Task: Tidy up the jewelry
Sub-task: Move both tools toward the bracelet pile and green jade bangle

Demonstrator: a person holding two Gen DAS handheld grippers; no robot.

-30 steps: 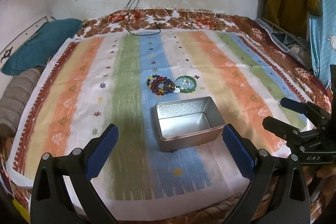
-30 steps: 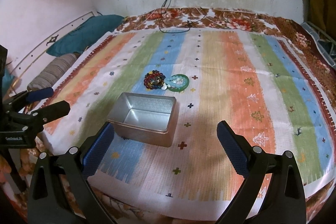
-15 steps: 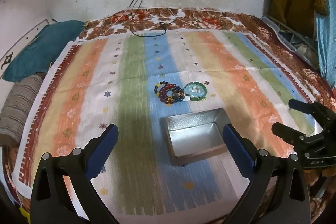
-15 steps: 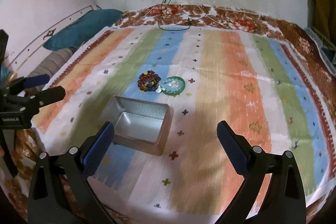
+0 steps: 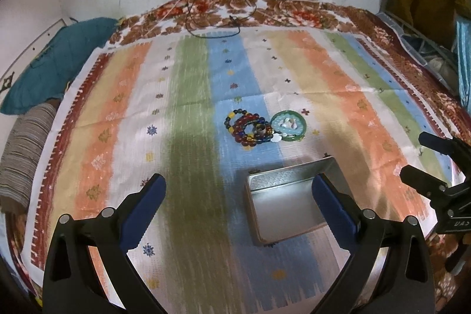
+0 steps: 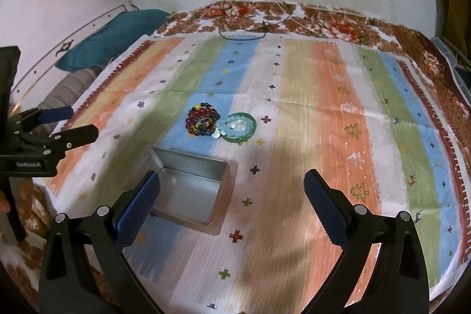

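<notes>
Both grippers, left (image 5: pixel 238 193) and right (image 6: pixel 232 187), jaws spread, empty. Beaded bracelets (image 5: pixel 248 128): light, slithery, likely best pinched across one strand; tin (image 6: pixel 188 190) nearby.

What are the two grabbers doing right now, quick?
Left gripper: open, holding nothing, above the striped cloth.
Right gripper: open, holding nothing, near the metal tin.

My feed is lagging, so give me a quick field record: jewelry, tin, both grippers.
jewelry: multicoloured bead bracelets and green bangle, side by side on the striped cloth
tin: metal tin open, looks empty, nearer the grippers than the jewelry
left gripper: jaws open, holding nothing
right gripper: jaws open, holding nothing
</notes>
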